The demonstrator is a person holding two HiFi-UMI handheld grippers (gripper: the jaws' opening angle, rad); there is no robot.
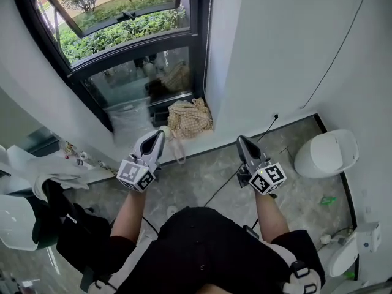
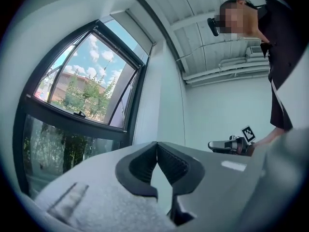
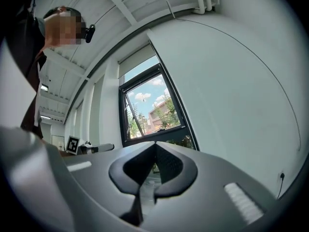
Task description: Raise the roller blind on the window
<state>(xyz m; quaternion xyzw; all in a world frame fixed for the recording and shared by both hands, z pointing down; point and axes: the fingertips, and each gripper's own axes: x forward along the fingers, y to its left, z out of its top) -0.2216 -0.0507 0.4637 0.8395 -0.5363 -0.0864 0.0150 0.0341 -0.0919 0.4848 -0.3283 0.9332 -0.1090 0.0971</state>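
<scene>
**Both Grippers Closed, Empty Below Window; Blind Sits at Top**

A person in a black top (image 1: 202, 250) stands on a grey stone-look floor (image 1: 190, 176), forearms out, w/ a gripper in each hand. The left gripper (image 1: 160, 133) and right gripper (image 1: 241, 141) point fwd at about the same height, well apart from each other. In each gripper view the jaw tips meet w/ nothing between them, so both are closed and empty.

A black cable (image 1: 220, 192) runs across the floor btwn the arms toward a wall socket (image 1: 275, 116). At the person's left, dark and white clothing (image 1: 61, 207) lies heaped. At the right, a white rounded bin (image 1: 326, 153) stands by the wall.

Beyond the gripper tips, a checked cloth bag (image 1: 190, 118) and a clear plastic bag (image 1: 130, 120) sit against the base of the window (image 1: 122, 41). The window is a black-framed unit w/ fixed lower glass and an upper sash tilted outward.

The roller blind (image 3: 137, 58) shows as a pale band across the very top of the window opening, well above both grippers. The glass below it is uncovered. Neither gripper touches blind or window.

Outside are green shrubs (image 1: 116, 32), trees (image 2: 84, 93), a bldg (image 3: 161, 111) and blue sky (image 2: 91, 52) w/ clouds.
</scene>
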